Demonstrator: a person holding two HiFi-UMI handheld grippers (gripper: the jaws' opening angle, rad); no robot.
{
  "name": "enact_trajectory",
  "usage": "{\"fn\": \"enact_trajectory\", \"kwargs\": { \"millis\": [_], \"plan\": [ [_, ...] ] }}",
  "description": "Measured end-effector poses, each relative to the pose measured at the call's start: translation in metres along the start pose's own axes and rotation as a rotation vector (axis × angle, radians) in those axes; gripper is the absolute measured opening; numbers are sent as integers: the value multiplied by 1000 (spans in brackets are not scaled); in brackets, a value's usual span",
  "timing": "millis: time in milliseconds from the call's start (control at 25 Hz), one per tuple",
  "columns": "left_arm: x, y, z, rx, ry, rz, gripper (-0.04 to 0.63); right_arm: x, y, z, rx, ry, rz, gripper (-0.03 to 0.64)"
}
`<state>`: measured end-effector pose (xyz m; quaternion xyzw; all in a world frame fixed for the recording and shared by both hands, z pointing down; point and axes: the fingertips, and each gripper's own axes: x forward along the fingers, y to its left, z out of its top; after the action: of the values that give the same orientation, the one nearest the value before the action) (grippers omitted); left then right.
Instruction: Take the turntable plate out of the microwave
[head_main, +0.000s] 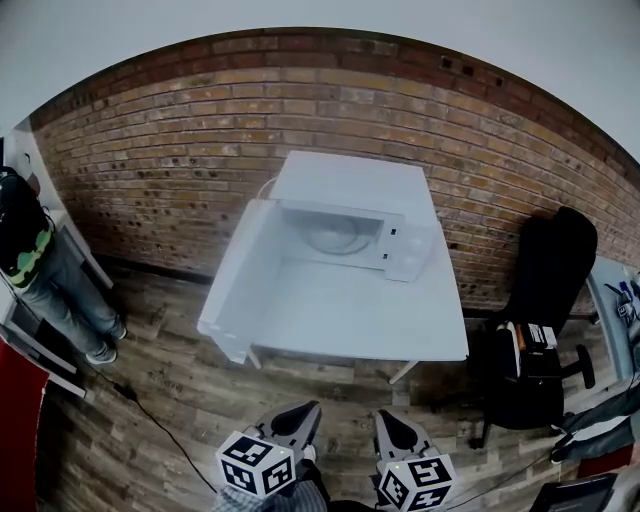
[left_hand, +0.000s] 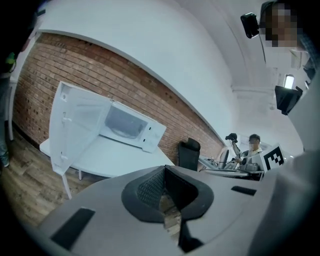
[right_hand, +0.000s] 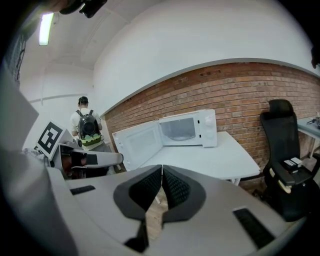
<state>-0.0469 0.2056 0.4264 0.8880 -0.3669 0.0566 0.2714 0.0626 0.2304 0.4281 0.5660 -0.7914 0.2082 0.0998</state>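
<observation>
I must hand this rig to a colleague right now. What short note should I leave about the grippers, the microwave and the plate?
Left gripper: fingers shut, empty, over the floor short of the table.
Right gripper: fingers shut, empty, beside the left one.
Microwave stands on the table, door swung wide open.
Turntable plate lies inside the cavity.
Done: door open. Left: approach, open the fingers, grip the plate, take it out.

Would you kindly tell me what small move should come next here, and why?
Probably bring the right claw forward to the table and open it. The microwave door already stands open with the turntable plate lying inside, while both claws, the left claw too, are shut, empty, and short of the table.
</observation>
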Motion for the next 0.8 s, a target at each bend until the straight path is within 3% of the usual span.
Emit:
{"fn": "enact_trajectory", "kwargs": {
  "millis": [400,800],
  "plan": [
    [67,80,65,44,31,-45,10,93,-34,55,19,-8,-87,18],
    [108,118,82,-11,36,-17,10,159,-61,75,51,0,-44,18]
  ]
}}
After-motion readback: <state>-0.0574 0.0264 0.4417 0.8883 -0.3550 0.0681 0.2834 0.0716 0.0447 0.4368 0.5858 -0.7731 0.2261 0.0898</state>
